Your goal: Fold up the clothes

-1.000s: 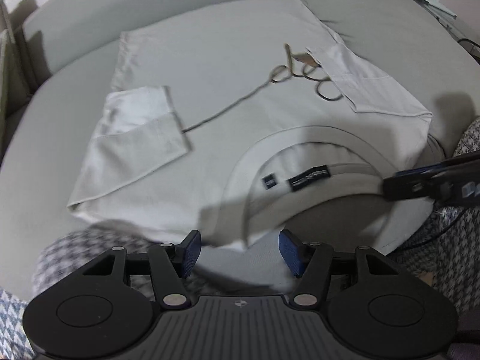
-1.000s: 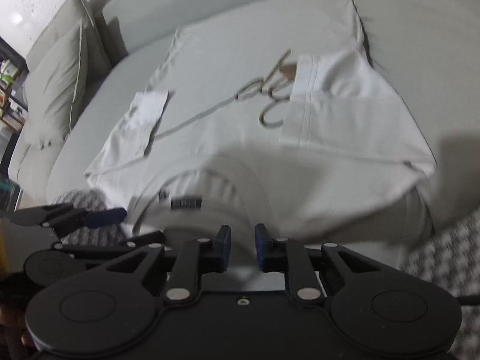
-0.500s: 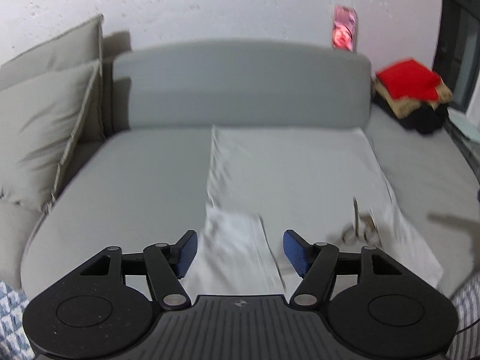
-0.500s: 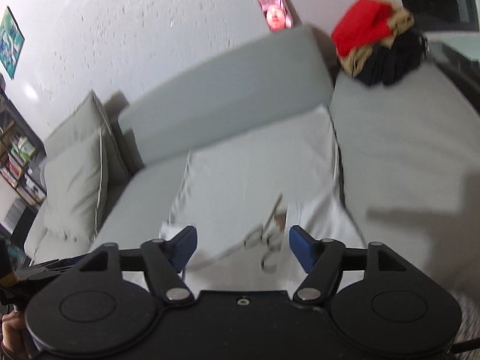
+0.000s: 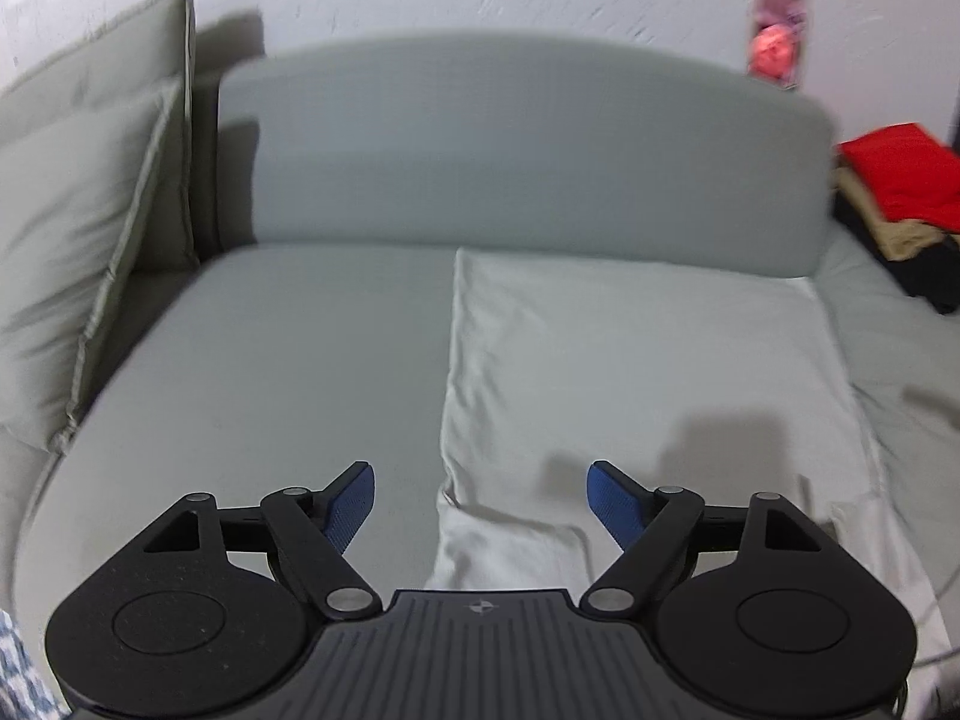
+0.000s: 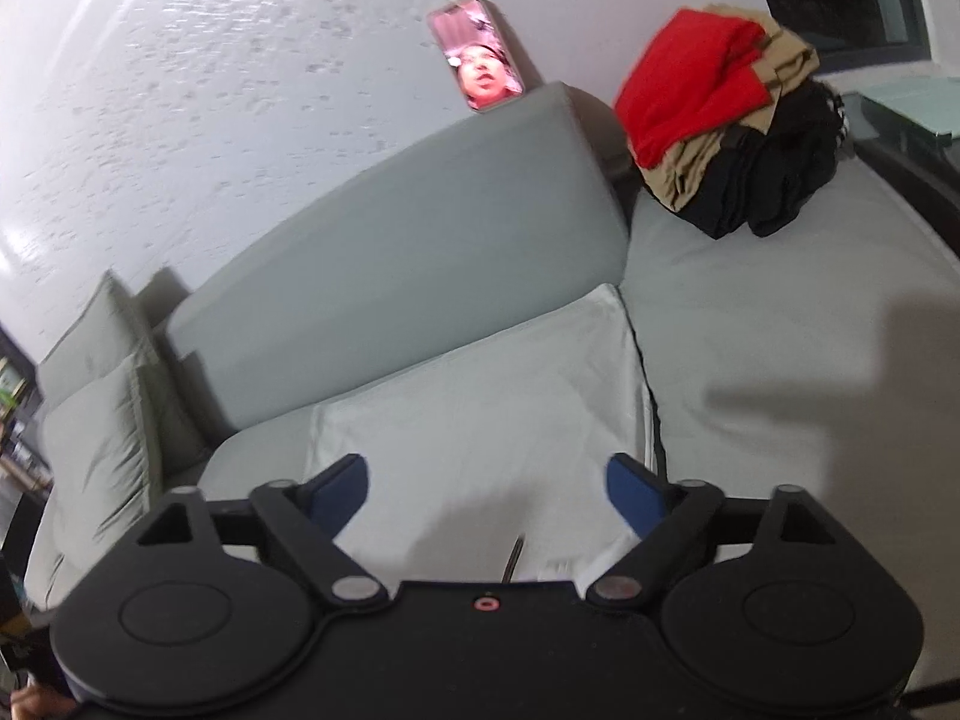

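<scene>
Cataloguing our position: pale shirt [image 5: 630, 360] spread flat on the grey sofa seat [image 5: 288, 348], long axis running away from us toward the backrest [image 5: 510, 150]. Left tongs [image 5: 480, 501]: jaws just opening, wide, nothing between them; near edge of the shirt ahead and slightly right. Right tongs [image 6: 486, 489]: likewise just opening, empty, shirt directly ahead. We judge both hands about equally near. Folded pile [image 6: 726, 114] sits well apart, far right.
</scene>
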Available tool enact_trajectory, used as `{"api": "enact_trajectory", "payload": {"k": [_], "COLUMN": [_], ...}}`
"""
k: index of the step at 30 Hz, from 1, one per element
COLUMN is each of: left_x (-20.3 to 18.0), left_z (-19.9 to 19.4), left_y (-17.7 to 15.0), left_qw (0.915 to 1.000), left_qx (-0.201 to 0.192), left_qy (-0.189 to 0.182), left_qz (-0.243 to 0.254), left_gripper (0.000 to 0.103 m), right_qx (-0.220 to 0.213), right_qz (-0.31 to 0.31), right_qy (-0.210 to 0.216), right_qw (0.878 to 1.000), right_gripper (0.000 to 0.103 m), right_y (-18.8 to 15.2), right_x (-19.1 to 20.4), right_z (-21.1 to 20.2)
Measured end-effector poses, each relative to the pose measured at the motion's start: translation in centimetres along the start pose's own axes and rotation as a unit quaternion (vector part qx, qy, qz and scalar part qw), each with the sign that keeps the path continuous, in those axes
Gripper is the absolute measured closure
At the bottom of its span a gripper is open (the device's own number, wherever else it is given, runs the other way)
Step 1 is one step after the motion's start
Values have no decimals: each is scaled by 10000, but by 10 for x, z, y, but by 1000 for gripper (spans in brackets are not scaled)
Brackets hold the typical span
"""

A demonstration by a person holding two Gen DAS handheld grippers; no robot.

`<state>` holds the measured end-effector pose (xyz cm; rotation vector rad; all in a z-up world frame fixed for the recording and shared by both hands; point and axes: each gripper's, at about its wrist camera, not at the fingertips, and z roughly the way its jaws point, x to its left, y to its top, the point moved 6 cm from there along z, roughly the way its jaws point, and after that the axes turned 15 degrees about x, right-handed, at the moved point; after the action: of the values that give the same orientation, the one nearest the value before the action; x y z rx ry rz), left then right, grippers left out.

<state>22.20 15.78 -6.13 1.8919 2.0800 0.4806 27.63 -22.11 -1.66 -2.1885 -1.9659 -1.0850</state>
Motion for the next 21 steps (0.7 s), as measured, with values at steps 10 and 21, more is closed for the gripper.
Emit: {"api": "enact_trajectory", "payload": {"k": [10,21], "left_x": [46,39], "left_z": [124,199], "left_y": [105,167], "left_qw": [9984,9986], "left_qx": [-29,110], "left_qy": [92,-220], "left_qz": [-562,-475], "left_gripper": [40,40], "right_qx": [195,4], "right_qz": [484,904], "right_qy": [-226,-463], "right_qw": [9984,9948], "right_gripper": [53,61], "right_y": [89,162], "right_x": [-50,-111], "right_z": [122,221]}}
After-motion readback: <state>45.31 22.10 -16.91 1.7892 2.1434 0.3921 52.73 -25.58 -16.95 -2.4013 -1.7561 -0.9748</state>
